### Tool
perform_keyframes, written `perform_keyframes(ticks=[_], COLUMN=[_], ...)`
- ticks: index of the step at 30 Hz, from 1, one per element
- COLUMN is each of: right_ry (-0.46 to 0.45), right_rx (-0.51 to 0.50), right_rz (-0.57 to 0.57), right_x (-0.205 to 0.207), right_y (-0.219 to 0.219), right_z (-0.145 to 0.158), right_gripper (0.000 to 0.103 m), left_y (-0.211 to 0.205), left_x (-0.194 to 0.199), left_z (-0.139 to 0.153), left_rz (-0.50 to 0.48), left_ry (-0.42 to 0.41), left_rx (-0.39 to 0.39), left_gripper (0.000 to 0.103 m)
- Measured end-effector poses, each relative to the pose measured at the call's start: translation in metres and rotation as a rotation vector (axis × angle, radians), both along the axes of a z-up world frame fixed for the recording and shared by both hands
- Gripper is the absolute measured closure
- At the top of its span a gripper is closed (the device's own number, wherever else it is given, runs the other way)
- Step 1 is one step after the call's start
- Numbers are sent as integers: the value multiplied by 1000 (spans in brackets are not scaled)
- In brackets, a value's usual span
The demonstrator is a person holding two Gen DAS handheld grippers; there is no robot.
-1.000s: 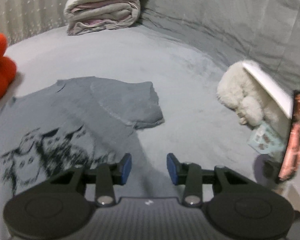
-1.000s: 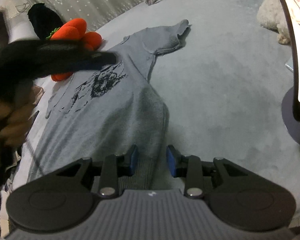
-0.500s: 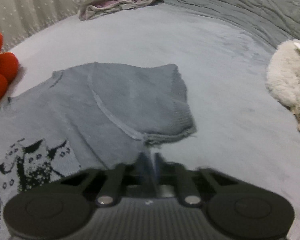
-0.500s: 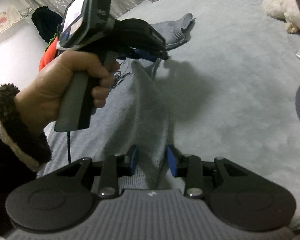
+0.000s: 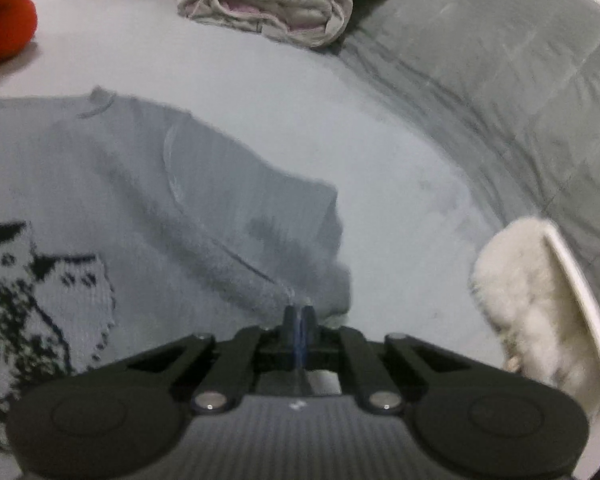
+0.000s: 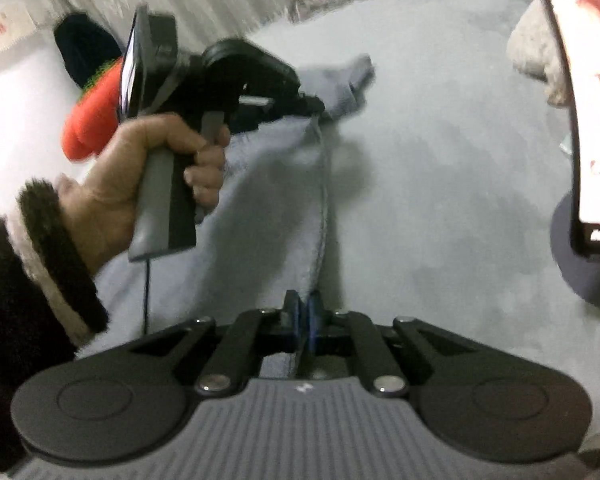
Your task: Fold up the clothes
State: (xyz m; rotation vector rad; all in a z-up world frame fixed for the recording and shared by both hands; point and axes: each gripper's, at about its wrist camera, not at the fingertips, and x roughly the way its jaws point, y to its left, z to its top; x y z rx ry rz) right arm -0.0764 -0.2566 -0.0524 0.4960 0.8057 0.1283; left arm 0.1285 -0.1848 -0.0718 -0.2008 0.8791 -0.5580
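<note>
Both hand-held grippers, left [image 5: 299,312] and right [image 6: 301,305], pinch the grey sweater's [image 5: 148,200] side edge, raised off the bed [image 5: 380,140]. Next, likely carry it across the body.

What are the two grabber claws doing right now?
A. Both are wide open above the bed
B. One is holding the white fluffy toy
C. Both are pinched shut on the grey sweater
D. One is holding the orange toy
C: the left gripper and the right gripper each have their blue pads closed on the side edge of the grey sweater.
</note>
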Motion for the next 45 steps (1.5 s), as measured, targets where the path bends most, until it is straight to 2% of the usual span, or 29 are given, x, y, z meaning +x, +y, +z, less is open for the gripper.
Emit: perform_keyframes(ticks=[3,6,8,10,11,18,21,23,27,32,37,40,43,44,45], right_ry=[20,40,42,29,21,-108,-146,-155,-125,-64,-81,-104,-113,-106,-100], right_rx=[-19,-39,-56,-81,-91,-173,-192,-193,-164,-153,-88,-74,-68,-73,-79], right_rz=[-4,-8,-15,-23,-26,-64,-125,-167,-262,-369,-389,-378,-374,-365,-355], right_x=[2,4,8,15,18,74,114,142,186,214,225,230,236,241,246], right_y=[0,1,1,2,2,6,3,0,-17,-45,-67,-67,-64,-63,-62], right_z=[1,3,7,15,18,51,56,56,39,9,-6,-8,-11,-13,-14], right_gripper=[94,89,87,72,60,59,60,60,60,60,61,67,82,95,96], left_y=[0,9,18,28,33,65,73,76,84,87,82,80,83,82,81], left_x=[-2,-3,-1,1,2,34,57,75,111,160,191,204,213,214,215], left_z=[-3,4,10,17,20,39,46,50,50,37,18,11,5,3,2], left_rz=[-10,-27,-23,-17,-14,62,93,105,120,129,100,88,90,88,86], left_ry=[-13,-9,-35,-61,-74,-174,-211,-235,-277,-296,-329,-334,-298,-290,-283], left_rx=[-24,-70,-59,-45,-38,49,103,137,203,261,318,330,271,255,239], left_gripper=[98,82,74,71,68,40,32,31,31,31,32,35,53,61,76])
